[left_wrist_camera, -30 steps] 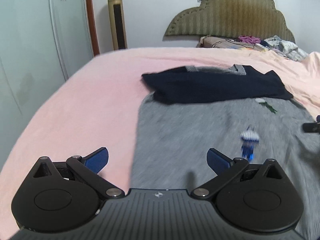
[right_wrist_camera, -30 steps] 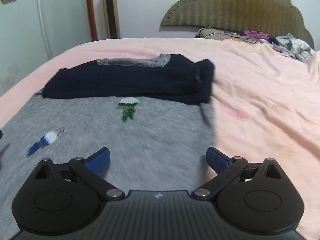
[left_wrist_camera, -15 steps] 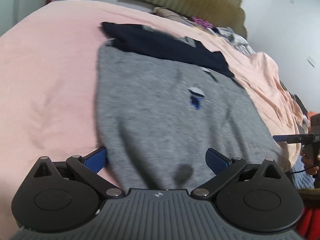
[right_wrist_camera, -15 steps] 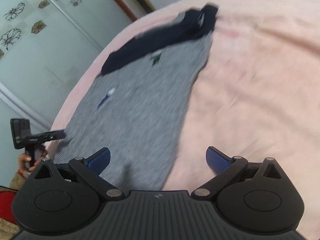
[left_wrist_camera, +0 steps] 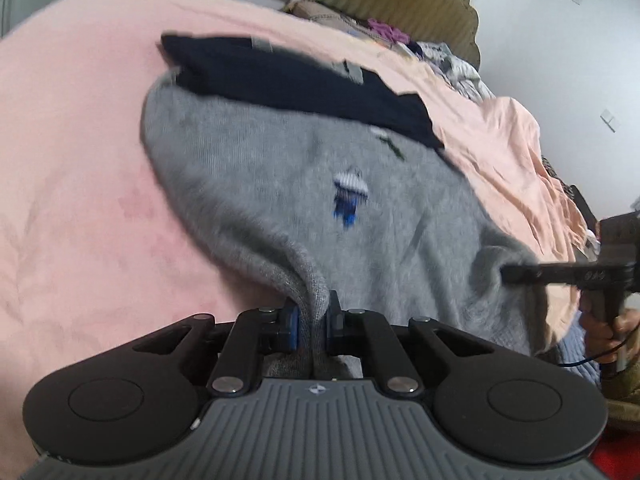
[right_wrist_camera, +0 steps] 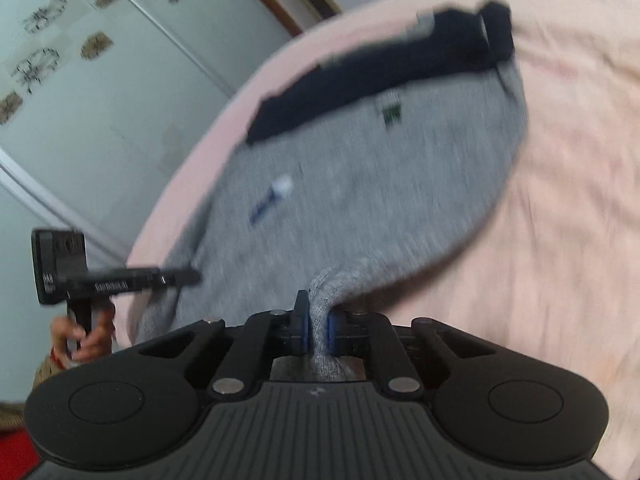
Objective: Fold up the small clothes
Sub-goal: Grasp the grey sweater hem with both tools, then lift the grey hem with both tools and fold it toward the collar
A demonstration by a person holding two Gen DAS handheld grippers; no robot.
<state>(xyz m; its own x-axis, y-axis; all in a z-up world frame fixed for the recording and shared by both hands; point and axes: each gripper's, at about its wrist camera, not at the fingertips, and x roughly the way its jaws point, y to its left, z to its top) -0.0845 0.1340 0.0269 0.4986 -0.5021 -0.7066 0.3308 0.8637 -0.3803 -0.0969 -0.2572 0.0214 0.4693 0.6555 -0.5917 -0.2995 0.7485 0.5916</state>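
Change: a second ago both claws stood spread above the cloth — now each is pinched on the near hem of the grey knitted sweater with small embroidered figures (left_wrist_camera: 280,184).
Left claw (left_wrist_camera: 313,322): pressed together on a bunched hem corner.
Right claw (right_wrist_camera: 318,330): likewise, gripping the opposite corner.
Sweater: we see it flat on the pink bed cover (left_wrist_camera: 72,168), its dark navy sleeves (left_wrist_camera: 296,76) already folded across the top.
Meaning: we judge the bottom-up fold can begin.
Containers: none in view.
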